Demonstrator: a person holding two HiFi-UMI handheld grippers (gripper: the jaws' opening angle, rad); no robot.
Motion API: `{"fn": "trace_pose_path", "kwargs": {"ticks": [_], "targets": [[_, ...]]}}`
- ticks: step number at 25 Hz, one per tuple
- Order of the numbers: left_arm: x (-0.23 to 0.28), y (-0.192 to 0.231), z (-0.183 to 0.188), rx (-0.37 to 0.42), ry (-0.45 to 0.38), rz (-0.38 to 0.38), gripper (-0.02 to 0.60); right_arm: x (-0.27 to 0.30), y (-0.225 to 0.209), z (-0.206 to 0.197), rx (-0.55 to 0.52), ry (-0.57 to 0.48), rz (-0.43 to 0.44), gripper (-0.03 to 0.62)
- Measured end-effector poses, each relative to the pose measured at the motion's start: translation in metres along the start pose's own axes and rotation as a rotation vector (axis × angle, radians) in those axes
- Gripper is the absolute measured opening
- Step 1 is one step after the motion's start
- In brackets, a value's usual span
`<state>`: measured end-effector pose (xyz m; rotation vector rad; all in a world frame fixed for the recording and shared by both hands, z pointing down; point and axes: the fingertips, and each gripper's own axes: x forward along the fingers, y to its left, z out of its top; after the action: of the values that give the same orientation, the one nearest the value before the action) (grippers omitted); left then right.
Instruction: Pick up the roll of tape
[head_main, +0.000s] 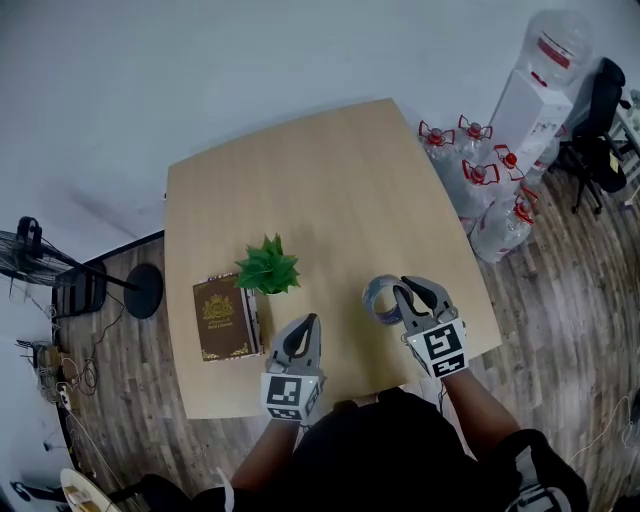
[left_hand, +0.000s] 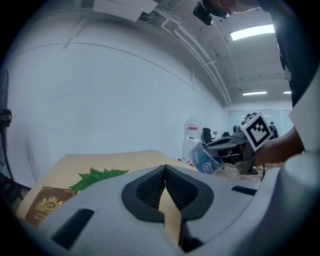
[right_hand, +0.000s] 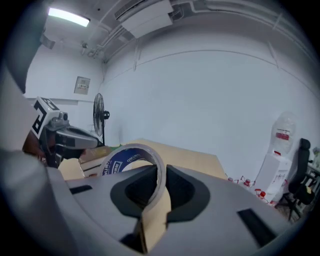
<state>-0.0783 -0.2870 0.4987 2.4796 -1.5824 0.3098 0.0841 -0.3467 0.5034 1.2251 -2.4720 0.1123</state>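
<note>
At the counter's near edge, head view: right gripper (head_main: 405, 293) by the near-right corner, roll of tape (head_main: 380, 300) pinched at its tips. The roll stands on edge and looks lifted clear of the counter (head_main: 330, 170). Left gripper (head_main: 304, 322) is at the middle of the near edge, just beside the book (head_main: 224, 316); the plant (head_main: 267, 266) is just beyond the book's far corner. Neither is touched.

Left gripper view: jaws pressed together, nothing between them. Probably the spare hand, parked out of the way. The tape shows off to the right in the other gripper.

Right gripper view: jaws narrow, clamped on the roll's wall, one jaw inside the ring and one outside. Likely gripped by the thin wall because the ring is too wide to span. Roll upright. Pick-up looks essentially done.
</note>
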Motion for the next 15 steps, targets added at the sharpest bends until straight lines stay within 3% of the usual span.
{"fn": "trace_pose_path", "kwargs": {"ticks": [11,15], "targets": [[0.014,-0.012,0.039,0.024,-0.075,-0.019,0.000,-0.062,-0.010,0.098,0.001,-0.293,-0.082,0.049],[0.018,-0.017,0.051,0.040,-0.096,-0.025,0.000,-0.071,-0.014,0.111,-0.011,-0.323,-0.100,0.049]]}}
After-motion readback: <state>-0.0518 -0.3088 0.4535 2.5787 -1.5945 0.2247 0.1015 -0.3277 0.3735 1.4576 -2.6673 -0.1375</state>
